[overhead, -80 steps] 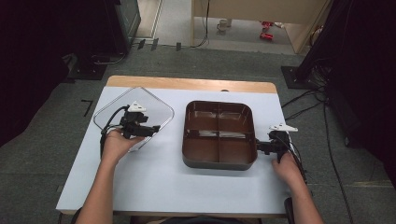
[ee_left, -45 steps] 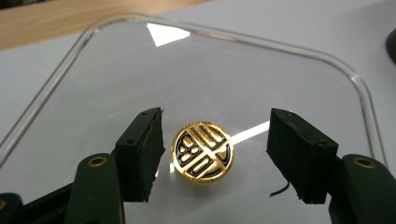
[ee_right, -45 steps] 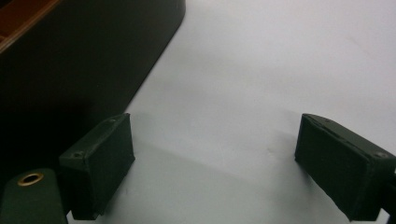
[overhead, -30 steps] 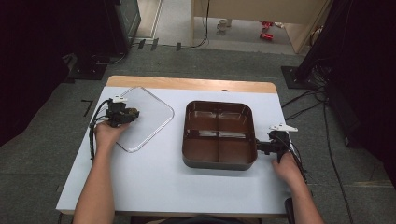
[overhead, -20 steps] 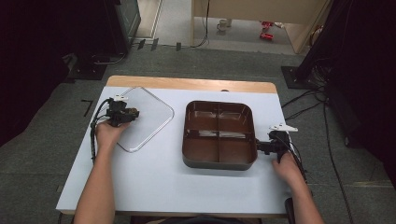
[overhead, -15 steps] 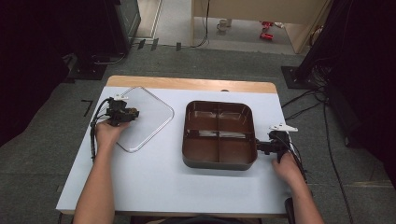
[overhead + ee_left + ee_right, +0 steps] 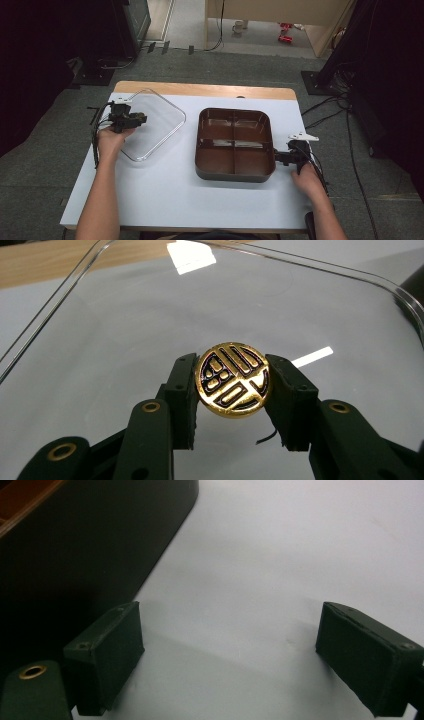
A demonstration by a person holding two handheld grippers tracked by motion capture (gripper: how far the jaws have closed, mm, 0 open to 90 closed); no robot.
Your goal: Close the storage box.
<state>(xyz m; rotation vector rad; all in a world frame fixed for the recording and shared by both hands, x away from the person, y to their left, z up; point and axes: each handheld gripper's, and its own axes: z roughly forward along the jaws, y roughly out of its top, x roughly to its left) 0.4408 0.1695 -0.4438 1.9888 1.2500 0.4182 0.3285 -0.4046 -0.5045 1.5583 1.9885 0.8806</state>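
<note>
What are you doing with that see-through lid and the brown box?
A person sits at a white table with tongs in each hand. The left tongs pinch the round gold knob on top of a clear lid, which sits on the table to the left of a brown tray with four sections. The tray is uncovered. The right tongs rest open beside the tray's right edge, holding nothing.

Work surface: a white-topped table (image 7: 165, 190) with a bare wooden strip along its far edge. Two items lie directly on it. A clear plastic lid (image 7: 152, 125) rests flat beneath the left gripper (image 7: 134, 119). A brown four-compartment tray (image 7: 234, 142) sits just beside the right gripper (image 7: 278, 156), on its inner side. Lid and tray lie near each other, not touching.
</note>
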